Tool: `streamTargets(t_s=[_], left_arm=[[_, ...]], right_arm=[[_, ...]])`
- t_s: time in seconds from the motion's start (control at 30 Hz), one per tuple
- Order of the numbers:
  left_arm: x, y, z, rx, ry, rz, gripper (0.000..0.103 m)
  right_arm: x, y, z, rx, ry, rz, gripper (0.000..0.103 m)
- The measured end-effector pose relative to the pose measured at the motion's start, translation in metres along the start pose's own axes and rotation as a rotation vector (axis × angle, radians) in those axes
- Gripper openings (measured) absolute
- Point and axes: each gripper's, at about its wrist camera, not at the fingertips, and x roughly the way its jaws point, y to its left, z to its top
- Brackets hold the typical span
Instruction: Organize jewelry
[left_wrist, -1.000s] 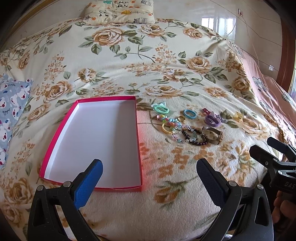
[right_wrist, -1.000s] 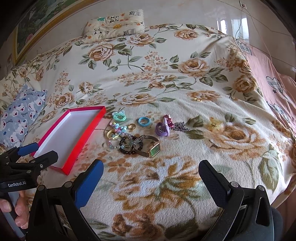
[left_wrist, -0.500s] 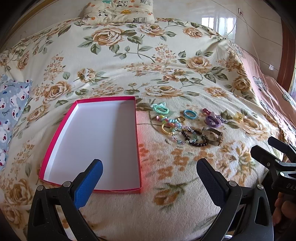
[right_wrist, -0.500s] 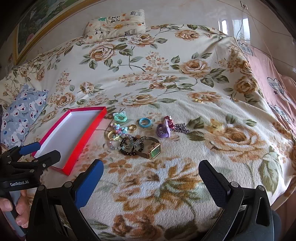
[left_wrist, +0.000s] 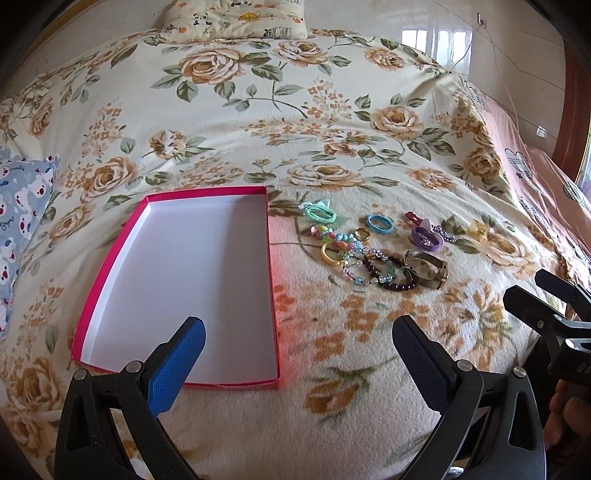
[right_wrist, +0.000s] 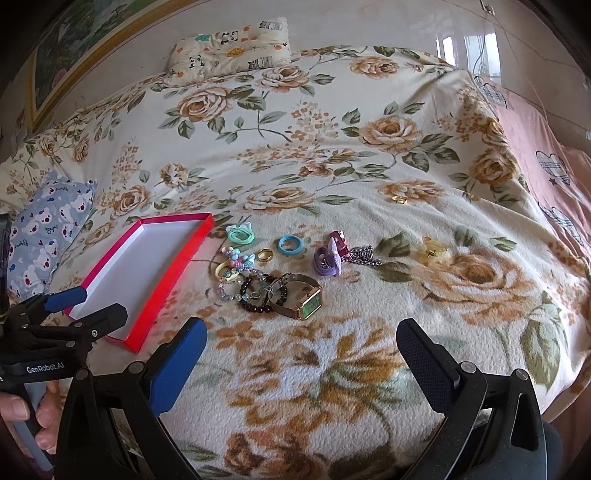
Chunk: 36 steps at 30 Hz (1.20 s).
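Observation:
A pink-rimmed white tray (left_wrist: 271, 258) (right_wrist: 177, 269) lies empty on the floral bedspread. To its right lies a cluster of jewelry: a gold watch (right_wrist: 308, 301) (left_wrist: 430, 267), a dark bead bracelet (right_wrist: 258, 295), a blue ring (right_wrist: 290, 244) (left_wrist: 380, 224), a gold ring (right_wrist: 265, 254), a green hair tie (right_wrist: 240, 234) and a purple tie (right_wrist: 325, 262). My left gripper (left_wrist: 297, 341) is open and empty over the tray's near right corner. My right gripper (right_wrist: 301, 349) is open and empty, short of the watch.
A yellow clip (right_wrist: 431, 252) and a small gold piece (right_wrist: 399, 199) lie apart to the right. A blue bear pillow (right_wrist: 44, 229) sits at the left, a panda pillow (right_wrist: 229, 48) at the bed's far end. A pink quilt (right_wrist: 546, 147) borders the right.
Both views have shifted slightly; the tray and jewelry sit a touch lower in the frames. Nothing was picked up and both grippers stay open.

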Motion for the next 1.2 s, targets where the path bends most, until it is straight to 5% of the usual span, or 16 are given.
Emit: streamTargets(t_s=[0.43, 0.6, 1.13, 1.2], left_arm=[[0.038, 0.006, 0.035, 0.014, 0.051, -0.023, 0.099], [0.063, 0.012, 0.053, 0.003, 0.089, -0.047, 0.081], [0.147, -0.014, 0.078, 0.108, 0.252, -0.127, 0.061], [0.160, -0.014, 0.077, 0.103, 0.283, -0.116, 0.051]], right_arm=[[0.029, -0.018, 0.024, 0.044, 0.033, 0.030, 0.094], [0.048, -0.027, 0.034, 0.074, 0.066, 0.043, 0.077], [0.118, -0.047, 0.055, 0.111, 0.198, 0.044, 0.052], [0.125, -0.048, 0.055, 0.114, 0.214, 0.043, 0.049]])
